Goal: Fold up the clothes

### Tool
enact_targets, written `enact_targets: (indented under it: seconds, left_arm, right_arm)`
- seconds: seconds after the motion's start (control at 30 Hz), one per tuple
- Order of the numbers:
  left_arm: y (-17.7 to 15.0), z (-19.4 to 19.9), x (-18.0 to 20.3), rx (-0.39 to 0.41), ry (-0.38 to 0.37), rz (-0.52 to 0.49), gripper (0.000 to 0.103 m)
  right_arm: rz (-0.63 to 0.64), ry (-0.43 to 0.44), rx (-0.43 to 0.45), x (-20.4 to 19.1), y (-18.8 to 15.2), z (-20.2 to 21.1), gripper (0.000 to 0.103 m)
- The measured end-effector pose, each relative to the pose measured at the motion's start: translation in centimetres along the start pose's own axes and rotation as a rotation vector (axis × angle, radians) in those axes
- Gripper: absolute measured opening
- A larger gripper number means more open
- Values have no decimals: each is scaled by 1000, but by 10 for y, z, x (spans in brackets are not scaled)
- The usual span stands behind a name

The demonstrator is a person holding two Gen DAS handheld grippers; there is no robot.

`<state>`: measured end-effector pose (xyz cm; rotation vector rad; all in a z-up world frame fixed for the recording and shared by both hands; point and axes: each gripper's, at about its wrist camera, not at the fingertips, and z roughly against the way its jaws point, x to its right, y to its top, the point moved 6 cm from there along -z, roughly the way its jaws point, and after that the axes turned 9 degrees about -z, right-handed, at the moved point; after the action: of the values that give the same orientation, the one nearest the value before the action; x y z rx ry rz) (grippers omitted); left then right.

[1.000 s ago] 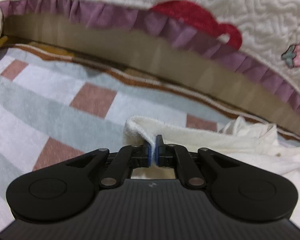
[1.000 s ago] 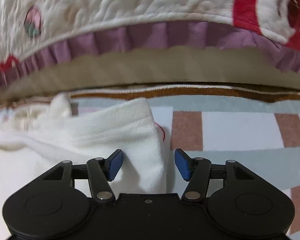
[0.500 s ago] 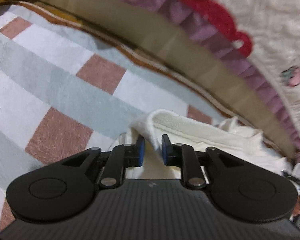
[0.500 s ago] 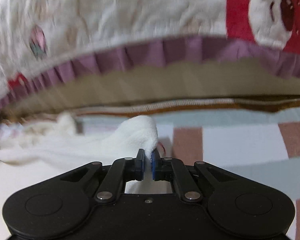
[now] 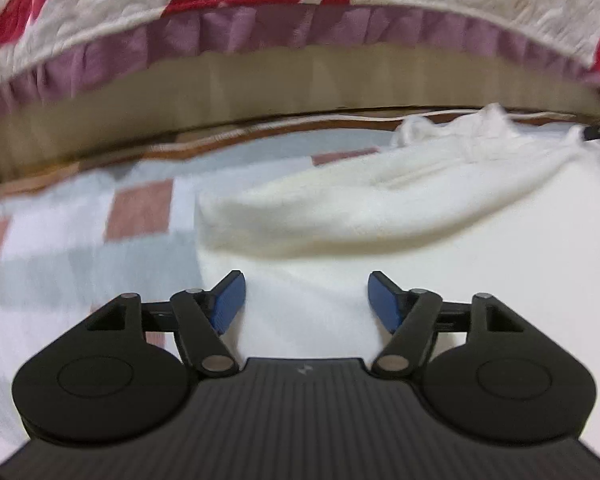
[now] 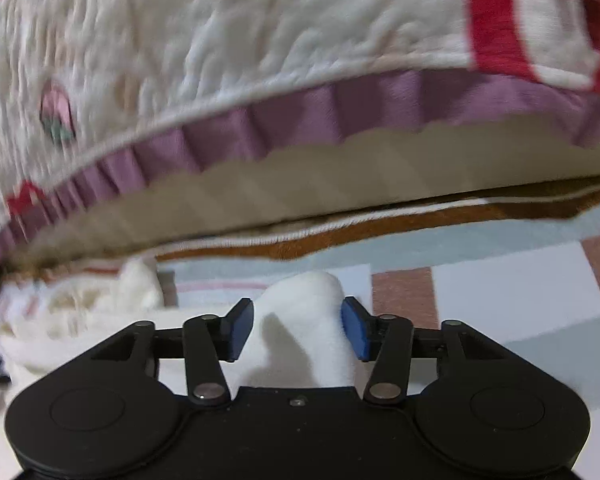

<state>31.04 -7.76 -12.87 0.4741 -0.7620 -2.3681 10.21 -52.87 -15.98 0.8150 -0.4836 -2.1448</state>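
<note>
On my left wrist view, the left tool (image 5: 304,300) is opening over the fluffy white garment (image 5: 340,208), a soft fold lying mid-frame on the checked blanket (image 5: 140,208), pads clear. On my right view, the right tool (image 6: 298,328) is opening, a raised white hump of garment (image 6: 304,312) between its pads.

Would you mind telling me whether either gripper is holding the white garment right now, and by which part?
Neither holds it. The left gripper opens over flat cloth of the white garment; the right gripper opens around a raised fold.
</note>
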Motion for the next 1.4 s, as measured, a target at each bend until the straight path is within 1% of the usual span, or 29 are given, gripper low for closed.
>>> enact_targets:
  seconds: [0.03, 0.07, 0.1, 0.13, 0.2, 0.27, 0.37, 0.43, 0.5, 0.53, 0.57, 0.63, 0.73, 0.8, 0.83, 0.9, 0.93, 1.0, 1.03, 1.07, 1.1, 1.13, 1.17, 1.23, 1.27, 1.3, 1.33, 1.37, 1.4]
  left_arm:
    - [2, -8, -6, -11, 15, 22, 65]
    - [4, -16, -12, -21, 30, 44, 34]
    - [5, -18, -18, -29, 36, 69, 7]
    - [6, -20, -24, -35, 43, 93, 0]
    - [8, -11, -34, 10, 81, 108, 0]
    - [6, -6, -44, 31, 117, 134, 0]
    - [-4, -7, -58, 24, 155, 198, 0]
    - [-12, -9, -61, 8, 97, 266, 4]
    - [-18, -10, -64, -4, 40, 333, 16]
    - [-19, -11, -64, -8, 33, 348, 41]
    - [-19, -11, -65, -11, 26, 363, 60]
    - [-16, -11, -65, 15, 6, 353, 62]
    - [-11, -16, -60, 43, -55, 305, 66]
    - [-11, -19, -57, 16, -85, 270, 67]
    - [-11, -16, -57, 23, -81, 268, 67]
    - [-11, -4, -63, 74, -87, 304, 67]
    - [-12, 1, -68, 95, -107, 338, 67]
    - [-11, 9, -73, 138, -172, 417, 67]
    - [-9, 9, -72, 145, -207, 432, 67]
    - [-8, 9, -70, 152, -241, 446, 67]
    - [-6, 9, -68, 157, -275, 459, 67]
    - [-4, 4, -63, 137, -288, 446, 71]
    - [-3, -3, -57, 108, -281, 421, 72]
    - [-2, -14, -44, 77, -216, 350, 70]
    - [-1, -20, -38, 60, -184, 312, 46]
    - [1, -24, -29, 29, -159, 238, 9]
    - [1, -24, -24, -2, -126, 191, 7]
    - [5, -13, -25, 36, -92, 191, 7]
    - [9, -1, -25, 74, -57, 192, 7]
  right_arm:
    - [62, -17, 0, -6, -2, -3, 6]
    - [105, 11, 48, -14, -1, 5, 8]
    - [138, 54, 111, -23, 2, 16, 8]
    - [112, 115, 180, -30, 7, 31, 8]
    - [54, 160, 295, -30, 19, 57, 8]
    - [24, 134, 315, -19, 28, 62, 7]
    - [59, 16, 240, -5, 26, 42, 7]
    - [99, -85, 194, -1, 21, 25, 7]
    - [91, -117, 140, 0, 16, 11, 8]
    - [89, -136, 125, -1, 14, 6, 10]
    - [89, -159, 115, -2, 12, 3, 15]
    - [91, -176, 122, -5, 10, 3, 20]
    - [101, -155, 107, -6, 9, 2, 20]
    - [84, -151, 96, 0, 6, 1, 20]
    - [61, -144, 96, 3, 5, 1, 20]
    - [11, -130, 99, 8, 3, 2, 22]
    - [-14, -123, 100, 11, 2, 2, 24]
    - [-31, -126, 90, 15, 0, 2, 34]
    - [-37, -134, 85, 17, -1, 2, 46]
    - [-43, -142, 81, 19, -1, 2, 52]
    - [-50, -150, 78, 22, -1, 1, 52]
    - [-65, -143, 74, 24, -1, 1, 52]
    - [-83, -132, 71, 25, -2, 1, 52]
    - [-128, -89, 62, 28, -3, 1, 52]
    - [-151, -67, 57, 29, -4, 2, 52]
    - [-171, -28, 51, 30, -5, 2, 52]
    - [-181, 32, 46, 28, -5, 4, 41]
    - [-154, 94, 64, 22, -5, 10, 6]
    - [-114, 154, 90, 16, -5, 16, 8]
